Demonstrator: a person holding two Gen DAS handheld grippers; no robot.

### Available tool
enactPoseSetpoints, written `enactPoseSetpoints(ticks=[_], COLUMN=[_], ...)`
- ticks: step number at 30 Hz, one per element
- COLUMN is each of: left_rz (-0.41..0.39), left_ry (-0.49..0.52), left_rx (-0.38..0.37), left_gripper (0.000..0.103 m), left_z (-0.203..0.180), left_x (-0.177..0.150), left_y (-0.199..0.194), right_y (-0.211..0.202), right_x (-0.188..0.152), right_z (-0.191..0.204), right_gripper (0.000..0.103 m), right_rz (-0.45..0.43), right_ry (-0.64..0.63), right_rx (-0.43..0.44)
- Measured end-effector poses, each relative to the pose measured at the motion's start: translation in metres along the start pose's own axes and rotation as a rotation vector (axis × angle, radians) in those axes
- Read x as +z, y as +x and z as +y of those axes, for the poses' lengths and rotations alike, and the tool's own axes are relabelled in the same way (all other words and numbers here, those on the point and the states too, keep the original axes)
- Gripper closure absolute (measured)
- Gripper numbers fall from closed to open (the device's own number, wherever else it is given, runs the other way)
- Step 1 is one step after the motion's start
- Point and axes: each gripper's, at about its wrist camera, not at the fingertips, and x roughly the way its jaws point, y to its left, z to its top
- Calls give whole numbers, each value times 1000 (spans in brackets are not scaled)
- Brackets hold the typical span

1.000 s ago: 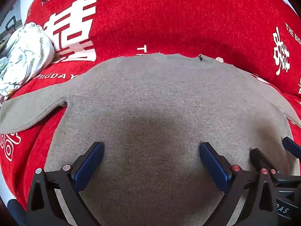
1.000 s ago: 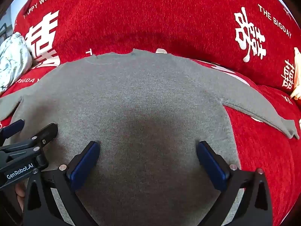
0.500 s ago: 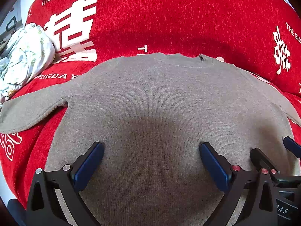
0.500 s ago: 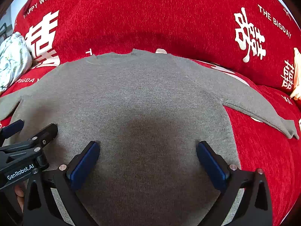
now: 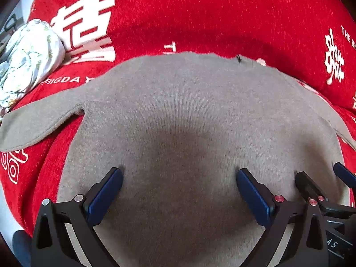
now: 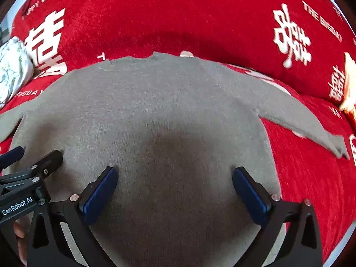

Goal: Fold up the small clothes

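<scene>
A small grey-brown knitted sweater (image 5: pixel 178 102) (image 6: pixel 155 102) lies flat on a red cloth, neckline far, both sleeves spread outward. My left gripper (image 5: pixel 179 178) hovers over the sweater's lower left part, open, with nothing between its blue pads. My right gripper (image 6: pixel 174 178) hangs over the lower right part, also open and empty. Each gripper shows at the edge of the other's view: the right one (image 5: pixel 322 178) and the left one (image 6: pixel 33 158). The left sleeve (image 5: pixel 37 122) and right sleeve (image 6: pixel 311 124) rest on the cloth. The hem is hidden under the fingers.
The red cloth (image 5: pixel 200 17) (image 6: pixel 178 11) with white lettering covers the whole surface. A bundle of white floral fabric (image 5: pixel 26 60) (image 6: pixel 11 71) sits at the far left. A pale orange item (image 6: pixel 348 89) lies at the right edge.
Both grippers have shifted very slightly, the views a little blurred. The sweater lies as before and both grippers stay open.
</scene>
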Motion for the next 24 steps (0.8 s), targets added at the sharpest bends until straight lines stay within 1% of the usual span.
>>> enactPoseSetpoints(ticks=[2,5,8,11,15,17,20,22,24], left_rz=[29,49,38,23,13,22,31,6,-25], left_ry=[18,23,17,7,-1,-6,-41,-67,-71], left_rx=[-12,-22,-18,-31,-35,-39,-52,-42,-23], left_gripper=[0,0,0,1,1,1,1,1,1], left_z=[1,4,6,9,10,13,21,29,34], left_x=[0,-6,-17,-26,-35,-37,-39,-37,-33], left_y=[-1,-5,-12,-19,-28,-30,-36,-43,-52], right_y=[-6,-14,-21,-29,-37,-41,-49,-53,-57], right_x=[-7,-17,-27,-36,-40,-41,-45,-48,-48], right_z=[1,4,6,10,15,20,25,28,30], right_gripper=[0,0,0,0,0,0,0,0,0], right_rz=[2,-9,-26,-41,-28,-27,-57,-75,-96], right_ry=[22,37,43,19,-29,-63,-97,-111,-123], right_rx=[-19,-33,-41,-64,-87,-99,-102,-110,-117])
